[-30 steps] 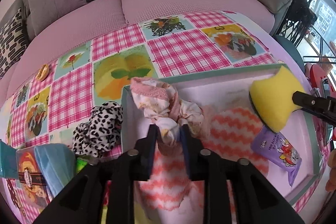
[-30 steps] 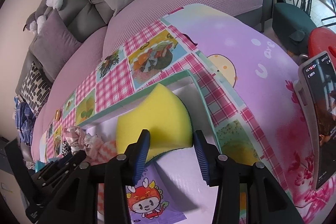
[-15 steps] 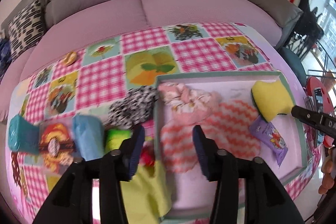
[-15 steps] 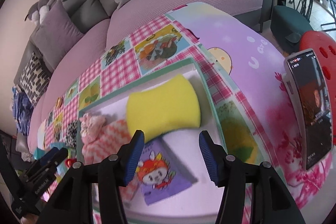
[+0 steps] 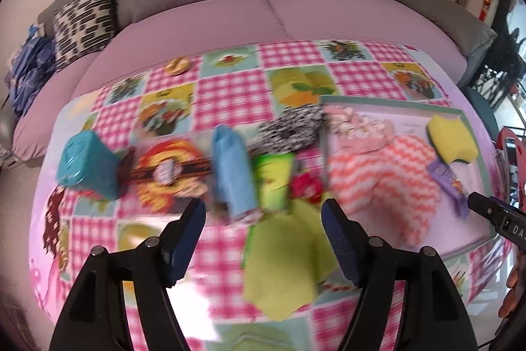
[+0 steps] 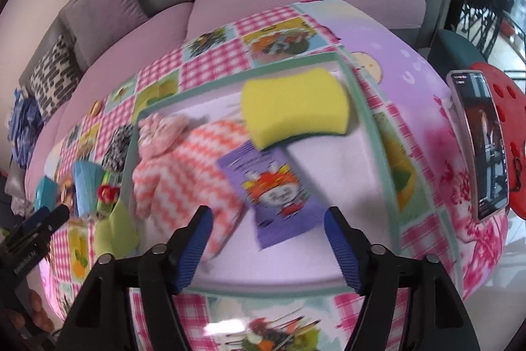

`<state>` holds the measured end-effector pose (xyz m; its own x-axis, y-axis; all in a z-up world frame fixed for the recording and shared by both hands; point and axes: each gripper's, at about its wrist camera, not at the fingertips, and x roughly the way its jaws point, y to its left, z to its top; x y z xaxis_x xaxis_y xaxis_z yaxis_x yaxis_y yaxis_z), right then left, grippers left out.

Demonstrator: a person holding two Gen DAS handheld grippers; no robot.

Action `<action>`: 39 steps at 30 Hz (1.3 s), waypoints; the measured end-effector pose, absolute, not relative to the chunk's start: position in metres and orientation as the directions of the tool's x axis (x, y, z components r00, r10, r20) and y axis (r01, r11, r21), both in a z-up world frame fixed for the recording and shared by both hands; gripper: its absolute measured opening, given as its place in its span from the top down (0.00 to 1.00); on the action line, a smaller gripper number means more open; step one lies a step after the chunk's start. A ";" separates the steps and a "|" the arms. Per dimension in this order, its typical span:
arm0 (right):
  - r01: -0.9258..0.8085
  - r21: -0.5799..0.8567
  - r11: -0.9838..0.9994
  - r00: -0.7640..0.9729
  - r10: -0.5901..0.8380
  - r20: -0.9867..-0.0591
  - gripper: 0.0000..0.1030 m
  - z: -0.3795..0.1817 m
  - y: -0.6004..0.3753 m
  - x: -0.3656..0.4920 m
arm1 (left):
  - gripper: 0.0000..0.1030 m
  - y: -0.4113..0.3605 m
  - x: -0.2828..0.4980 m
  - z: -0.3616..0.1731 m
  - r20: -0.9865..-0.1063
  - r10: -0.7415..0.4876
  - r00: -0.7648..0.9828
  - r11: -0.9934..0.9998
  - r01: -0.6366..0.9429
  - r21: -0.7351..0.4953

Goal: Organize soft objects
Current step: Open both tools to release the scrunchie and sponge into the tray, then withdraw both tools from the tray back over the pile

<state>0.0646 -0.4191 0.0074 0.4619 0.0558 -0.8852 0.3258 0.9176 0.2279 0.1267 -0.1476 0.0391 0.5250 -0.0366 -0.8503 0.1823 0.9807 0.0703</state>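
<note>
While both claws' jaws have just been opening and stand wide and empty, the left gripper [image 5: 263,219] hovers just short of a limp lime cloth [image 5: 289,255], likely light, best pinched at a raised fold.

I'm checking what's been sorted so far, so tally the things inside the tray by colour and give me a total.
Yellow: 1, the sponge
Purple: 1, the packet
Pink: 1, the scrunched cloth
Orange-and-white zigzag: 1, the towel
Total: 4 in the tray
</note>
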 end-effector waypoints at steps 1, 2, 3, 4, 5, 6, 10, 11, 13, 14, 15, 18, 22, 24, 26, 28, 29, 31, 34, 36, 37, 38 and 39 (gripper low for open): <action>0.317 0.224 0.921 0.465 0.055 -0.884 0.23 0.008 -0.413 0.063 | 0.28 -0.141 0.125 0.040 -0.848 -0.027 0.530 0.983 0.169 0.075; 0.308 0.221 0.925 0.466 0.055 -0.883 0.22 0.009 -0.406 0.063 | 0.28 -0.131 0.122 0.041 -0.845 -0.014 0.535 0.986 0.147 0.077; 0.299 0.219 0.929 0.468 0.057 -0.882 0.21 0.009 -0.400 0.062 | 0.26 -0.123 0.120 0.042 -0.842 -0.009 0.539 0.989 0.129 0.072; 0.288 0.215 0.933 0.469 0.058 -0.882 0.20 0.010 -0.393 0.061 | 0.24 -0.116 0.119 0.043 -0.841 -0.005 0.541 0.991 0.114 0.067; 0.282 0.211 0.936 0.469 0.057 -0.881 0.17 0.010 -0.388 0.061 | 0.19 -0.106 0.117 0.043 -0.839 -0.001 0.544 0.994 0.092 0.059; 0.276 0.207 0.939 0.469 0.057 -0.881 0.13 0.011 -0.382 0.061 | 0.17 -0.099 0.115 0.043 -0.837 0.003 0.548 0.996 0.077 0.054; 0.249 0.202 0.947 0.465 0.066 -0.883 0.10 0.010 -0.363 0.060 | 0.17 -0.067 0.109 0.039 -0.837 0.029 0.546 0.999 0.022 0.048; 0.242 0.199 0.950 0.462 0.067 -0.884 0.10 0.010 -0.358 0.059 | 0.17 -0.059 0.108 0.038 -0.838 0.036 0.544 0.999 0.005 0.046; 0.233 0.190 0.954 0.461 0.064 -0.885 0.08 0.011 -0.351 0.059 | 0.17 -0.043 0.104 0.036 -0.840 0.038 0.541 0.999 -0.027 0.027; 0.230 0.187 0.955 0.461 0.062 -0.885 0.06 0.011 -0.348 0.058 | 0.17 -0.037 0.102 0.035 -0.840 0.036 0.542 0.999 -0.038 0.018; 0.226 0.184 0.957 0.462 0.061 -0.885 0.06 0.011 -0.344 0.057 | 0.17 -0.030 0.099 0.035 -0.839 0.037 0.542 0.999 -0.053 0.010; 0.217 0.179 0.960 0.464 0.060 -0.884 0.03 0.013 -0.336 0.056 | 0.17 -0.017 0.095 0.034 -0.838 0.044 0.543 0.997 -0.073 0.005; 0.207 0.170 0.963 0.469 0.055 -0.882 0.00 0.015 -0.326 0.053 | 0.17 -0.005 0.088 0.031 -0.842 0.043 0.538 0.996 -0.085 -0.004; 0.206 0.164 0.965 0.471 0.049 -0.881 0.00 0.015 -0.321 0.051 | 0.17 -0.001 0.085 0.030 -0.844 0.041 0.534 0.996 -0.090 -0.009; 0.200 0.151 0.968 0.475 0.039 -0.879 0.00 0.017 -0.316 0.050 | 0.17 0.003 0.082 0.030 -0.844 0.042 0.534 0.995 -0.095 -0.011; 0.186 0.138 0.973 0.485 0.032 -0.874 0.00 0.019 -0.309 0.048 | 0.17 0.009 0.079 0.031 -0.843 0.041 0.537 0.995 -0.102 -0.016; 0.178 0.130 0.976 0.487 0.027 -0.873 0.00 0.020 -0.305 0.048 | 0.17 0.011 0.077 0.031 -0.842 0.042 0.538 0.994 -0.106 -0.018; 0.165 0.111 0.980 0.488 0.017 -0.873 0.00 0.022 -0.298 0.047 | 0.17 0.017 0.074 0.031 -0.841 0.044 0.540 0.993 -0.114 -0.021; 0.134 0.092 0.987 0.501 0.012 -0.865 0.00 0.024 -0.286 0.045 | 0.17 0.023 0.070 0.031 -0.840 0.043 0.541 0.993 -0.118 -0.026; 0.100 0.061 0.993 0.522 0.000 -0.853 0.00 0.028 -0.275 0.044 | 0.17 0.026 0.069 0.031 -0.840 0.045 0.541 0.992 -0.122 -0.025; 0.087 0.048 0.995 0.524 -0.005 -0.852 0.00 0.028 -0.270 0.044 | 0.17 0.028 0.067 0.030 -0.841 0.047 0.540 0.992 -0.125 -0.025; 0.074 0.039 0.996 0.526 -0.006 -0.851 0.00 0.029 -0.264 0.044 | 0.17 0.030 0.067 0.029 -0.842 0.047 0.538 0.991 -0.128 -0.026; 0.063 0.042 0.997 0.526 0.003 -0.850 0.00 0.028 -0.259 0.044 | 0.17 0.031 0.067 0.028 -0.844 0.048 0.535 0.991 -0.131 -0.027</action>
